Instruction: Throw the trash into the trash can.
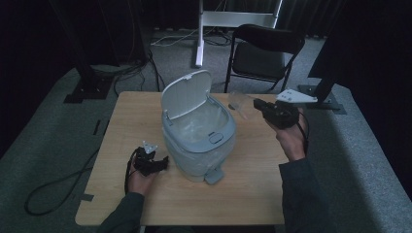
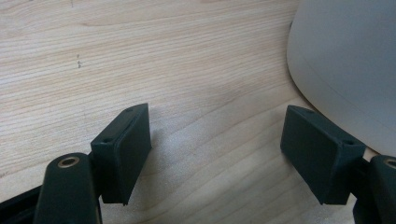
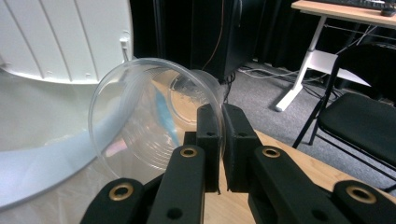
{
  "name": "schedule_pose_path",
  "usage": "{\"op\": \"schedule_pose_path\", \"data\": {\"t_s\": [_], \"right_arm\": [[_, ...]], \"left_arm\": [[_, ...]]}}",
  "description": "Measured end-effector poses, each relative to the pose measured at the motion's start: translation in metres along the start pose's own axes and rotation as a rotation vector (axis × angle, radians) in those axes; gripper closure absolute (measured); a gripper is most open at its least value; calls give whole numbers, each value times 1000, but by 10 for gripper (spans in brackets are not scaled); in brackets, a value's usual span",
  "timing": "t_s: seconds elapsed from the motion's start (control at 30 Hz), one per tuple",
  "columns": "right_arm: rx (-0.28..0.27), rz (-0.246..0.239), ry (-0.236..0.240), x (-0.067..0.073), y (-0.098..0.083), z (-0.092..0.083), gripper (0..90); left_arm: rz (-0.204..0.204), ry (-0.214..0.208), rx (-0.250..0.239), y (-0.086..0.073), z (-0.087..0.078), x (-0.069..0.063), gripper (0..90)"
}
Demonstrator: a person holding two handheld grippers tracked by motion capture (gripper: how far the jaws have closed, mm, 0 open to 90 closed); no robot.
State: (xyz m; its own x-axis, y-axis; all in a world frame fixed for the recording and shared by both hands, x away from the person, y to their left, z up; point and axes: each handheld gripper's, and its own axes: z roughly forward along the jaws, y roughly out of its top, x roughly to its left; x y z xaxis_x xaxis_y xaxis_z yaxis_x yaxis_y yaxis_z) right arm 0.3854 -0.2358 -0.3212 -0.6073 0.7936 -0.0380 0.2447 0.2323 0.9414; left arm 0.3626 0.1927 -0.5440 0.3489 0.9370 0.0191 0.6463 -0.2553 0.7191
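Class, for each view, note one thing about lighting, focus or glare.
High view: dim, dark surroundings, table evenly lit. Left gripper view: sharp wood grain, soft shadows beside the left gripper. Right gripper view: faint reflections on the clear cup pinched by the right gripper; background dark.

No legible text or labels.

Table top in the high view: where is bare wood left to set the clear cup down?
Bare table lies left of the bin, beyond the left gripper, and along the near edge between the forearms. It is crowded by the bin's right rim, where the right gripper pinches the clear cup.
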Motion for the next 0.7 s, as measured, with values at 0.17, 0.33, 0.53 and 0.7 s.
{"op": "schedule_pose_path", "data": {"t_s": [0.17,0.33,0.53,0.7], "right_arm": [[1,-12,4,4,1,0,859],[-11,-20,13,8,5,-2,859],[-19,-37,28,15,10,-3,859],[-20,-45,35,18,11,0,859]], "left_arm": [[-1,-1,0,0,0,0,242],[-1,-1,0,0,0,0,243],[-1,-1,0,0,0,0,243],[-1,-1,0,0,0,0,242]]}}
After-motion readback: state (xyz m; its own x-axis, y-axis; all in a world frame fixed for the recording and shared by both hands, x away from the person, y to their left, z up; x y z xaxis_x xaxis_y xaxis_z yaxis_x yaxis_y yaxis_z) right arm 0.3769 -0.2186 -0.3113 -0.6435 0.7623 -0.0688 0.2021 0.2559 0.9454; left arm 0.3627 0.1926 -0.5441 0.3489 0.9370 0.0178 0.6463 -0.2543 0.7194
